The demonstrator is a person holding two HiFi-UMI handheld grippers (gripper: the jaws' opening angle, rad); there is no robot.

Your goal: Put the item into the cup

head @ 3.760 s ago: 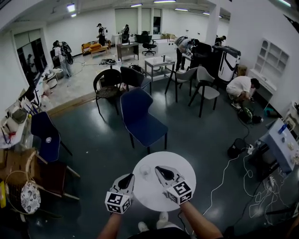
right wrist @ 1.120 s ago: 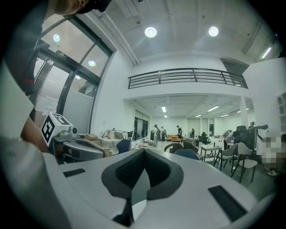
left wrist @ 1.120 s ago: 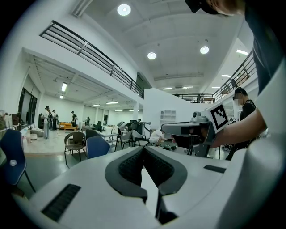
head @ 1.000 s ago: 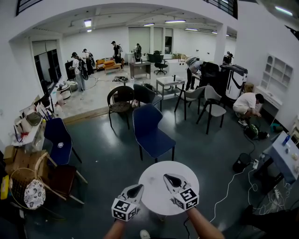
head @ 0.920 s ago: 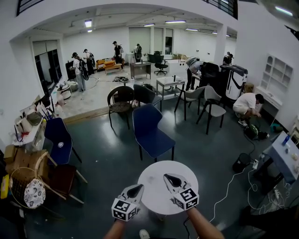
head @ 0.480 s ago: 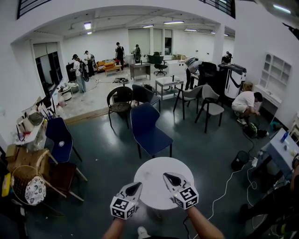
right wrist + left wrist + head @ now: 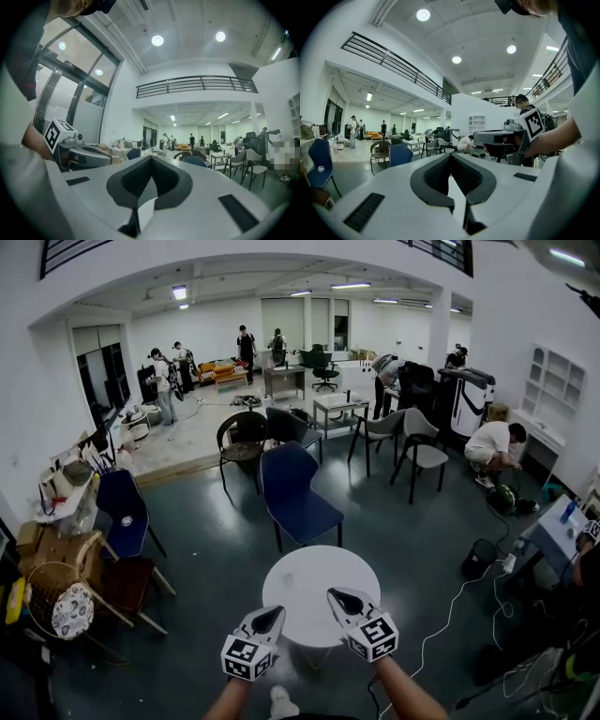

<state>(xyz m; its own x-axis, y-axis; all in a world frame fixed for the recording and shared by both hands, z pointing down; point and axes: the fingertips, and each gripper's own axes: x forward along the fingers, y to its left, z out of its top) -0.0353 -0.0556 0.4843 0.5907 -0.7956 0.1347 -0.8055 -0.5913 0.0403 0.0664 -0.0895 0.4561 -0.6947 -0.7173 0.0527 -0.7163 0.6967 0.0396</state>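
White round table [image 7: 314,577] is seen on the dark floor [image 7: 206,549]. Over the table's near-left edge the left gripper [image 7: 277,611] is held, and over its near-right part the right gripper [image 7: 333,593]. Both are pointed across the table toward the blue chair [image 7: 295,488] just beyond it. Both sets of jaws are pressed together at the tips, with nothing clamped between them. The cup and item can't be made out on the table or in either gripper view. People [image 7: 492,442] are seen well beyond the table.
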